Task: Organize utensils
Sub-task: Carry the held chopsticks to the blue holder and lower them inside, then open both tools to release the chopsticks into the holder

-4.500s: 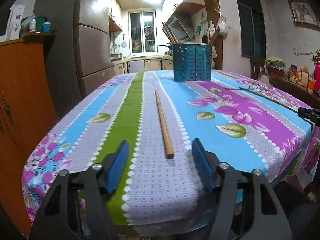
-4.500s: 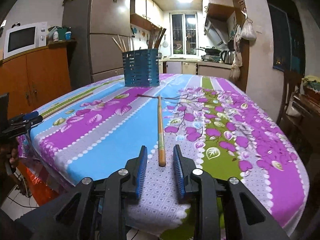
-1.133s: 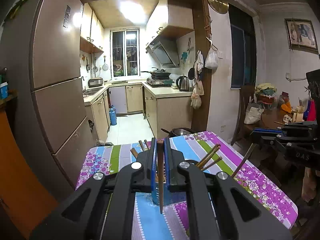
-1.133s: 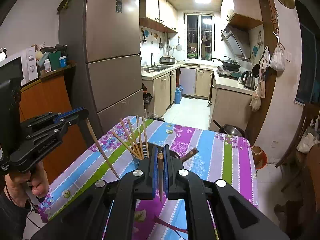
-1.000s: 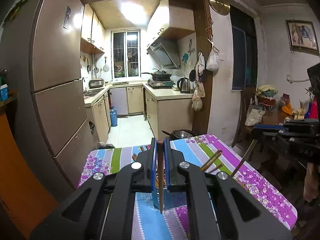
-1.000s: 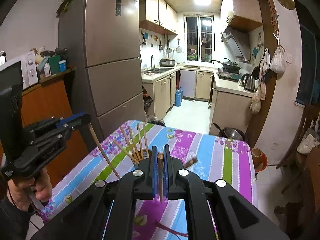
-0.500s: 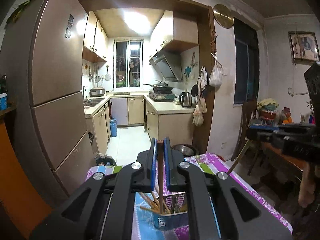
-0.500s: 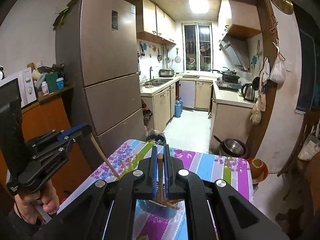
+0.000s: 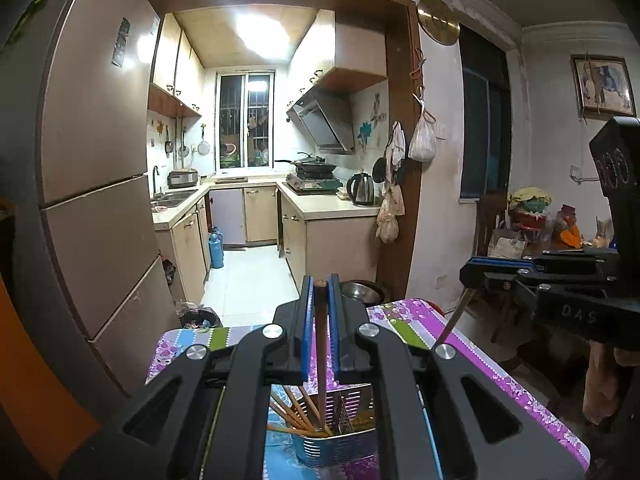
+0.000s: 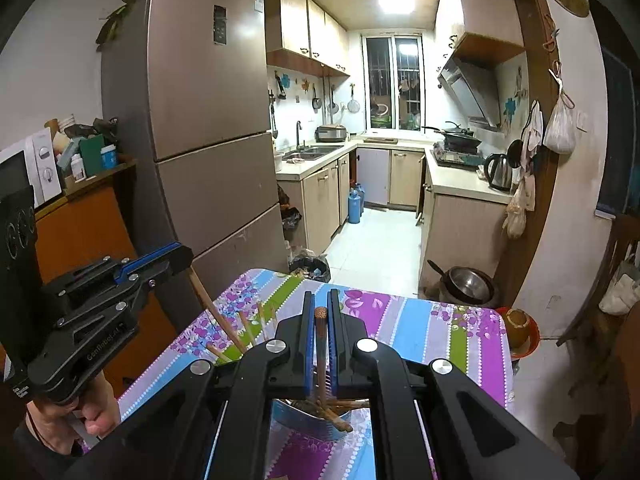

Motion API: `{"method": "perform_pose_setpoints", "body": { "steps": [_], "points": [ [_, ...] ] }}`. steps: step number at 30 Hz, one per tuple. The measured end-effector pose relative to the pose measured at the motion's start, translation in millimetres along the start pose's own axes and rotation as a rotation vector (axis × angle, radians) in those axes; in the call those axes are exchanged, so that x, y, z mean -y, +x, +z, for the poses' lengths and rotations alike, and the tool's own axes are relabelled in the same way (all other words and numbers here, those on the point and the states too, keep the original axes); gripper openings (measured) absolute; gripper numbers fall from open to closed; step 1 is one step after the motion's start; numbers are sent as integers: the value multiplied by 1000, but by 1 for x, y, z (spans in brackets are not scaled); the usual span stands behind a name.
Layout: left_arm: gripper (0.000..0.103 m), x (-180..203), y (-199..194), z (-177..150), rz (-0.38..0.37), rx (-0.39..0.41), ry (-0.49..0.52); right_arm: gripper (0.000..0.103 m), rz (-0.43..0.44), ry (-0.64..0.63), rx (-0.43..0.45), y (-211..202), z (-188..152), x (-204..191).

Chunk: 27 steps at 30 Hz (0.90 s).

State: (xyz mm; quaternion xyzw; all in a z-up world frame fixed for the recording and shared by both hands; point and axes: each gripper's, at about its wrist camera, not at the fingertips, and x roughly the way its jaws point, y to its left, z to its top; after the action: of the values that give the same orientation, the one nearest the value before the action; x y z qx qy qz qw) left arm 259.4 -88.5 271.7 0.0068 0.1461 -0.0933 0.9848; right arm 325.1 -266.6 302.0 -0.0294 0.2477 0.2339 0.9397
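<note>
Wooden chopstick (image 9: 320, 344) clamped upright in left gripper (image 9: 320, 292), above holder (image 9: 340, 446).

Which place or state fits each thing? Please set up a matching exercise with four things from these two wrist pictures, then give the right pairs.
Things
1. left gripper
2. utensil holder
3. kettle
4. white bag

Places or states
A. hanging on the brown door frame
B. standing on the kitchen counter
C. shut on a chopstick
D. on the flowered tablecloth, with chopsticks in it

Pairs: 1-C, 2-D, 3-B, 4-A
</note>
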Motion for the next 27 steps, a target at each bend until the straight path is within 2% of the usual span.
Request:
{"method": "perform_pose_setpoints", "body": {
  "steps": [19,21,22,23,24,25,27],
  "points": [
    [6,0,5,0,-5,11,6,7,-11,-26,-5,12,-5,-7],
    [9,1,6,0,-3,7,4,9,-20,-14,-5,14,-6,-3],
    [25,1,6,-2,-1,7,3,16,-22,-10,-3,14,-6,-2],
    [55,1,4,-4,7,14,3,21,-21,-6,3,14,-7,-1],
    [67,1,1,-5,23,35,4,28,-20,-6,9,13,-7,-1],
    [71,0,-1,-4,28,50,2,28,-19,-8,15,11,-7,-1],
    [71,-1,-2,-3,25,53,-5,28,-21,-11,26,7,-7,0]
  ]
}}
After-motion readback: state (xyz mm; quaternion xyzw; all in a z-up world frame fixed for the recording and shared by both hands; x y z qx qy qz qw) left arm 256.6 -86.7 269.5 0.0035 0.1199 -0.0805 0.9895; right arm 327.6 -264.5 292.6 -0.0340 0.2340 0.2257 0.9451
